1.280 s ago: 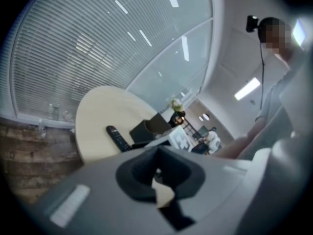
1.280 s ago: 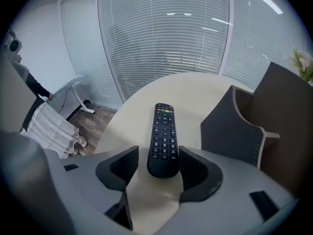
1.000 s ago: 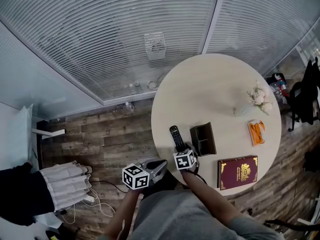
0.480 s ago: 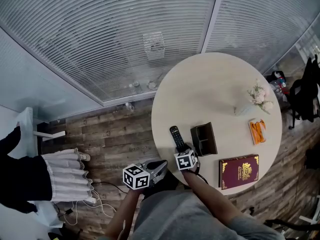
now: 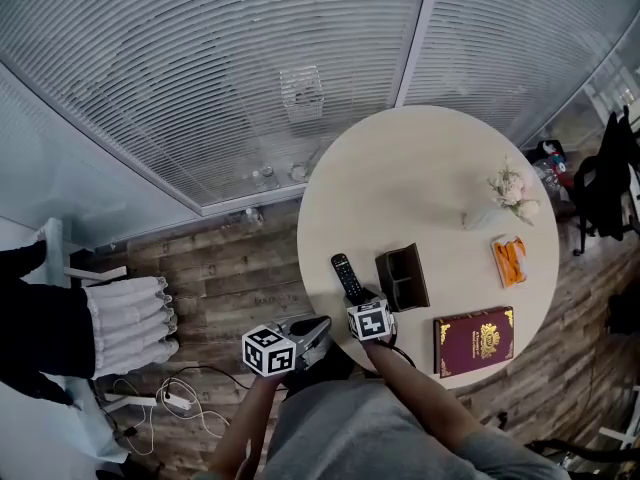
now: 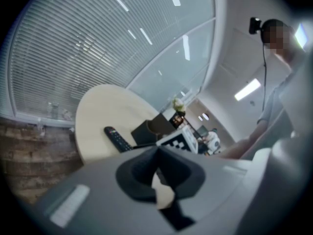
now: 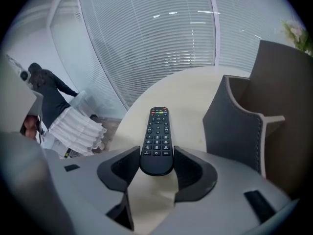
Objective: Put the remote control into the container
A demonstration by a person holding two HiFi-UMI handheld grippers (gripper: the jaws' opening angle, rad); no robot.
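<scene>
A black remote control [image 5: 347, 276] lies on the round beige table [image 5: 420, 168], near its front left edge. Right of it stands the dark brown open container [image 5: 385, 265]. My right gripper [image 5: 358, 298] points down at the remote's near end. In the right gripper view the remote [image 7: 157, 131] lies between the jaws of the right gripper [image 7: 156, 164]; they have just been closing, and the pads touch both its sides. The container [image 7: 234, 121] stands to the right there. My left gripper [image 5: 320, 328] hangs shut and empty off the table's edge [image 6: 157, 153].
A dark red book [image 5: 474, 340], an orange packet [image 5: 510, 260] and a small bunch of flowers [image 5: 512, 196] lie on the table's right side. A person in a white ruffled skirt [image 5: 125, 323] stands on the wooden floor at the left. Glass walls with blinds run behind.
The person at the left has shifted a little up the picture. Both grippers stay almost where they were, the right one still over the remote's near end.
</scene>
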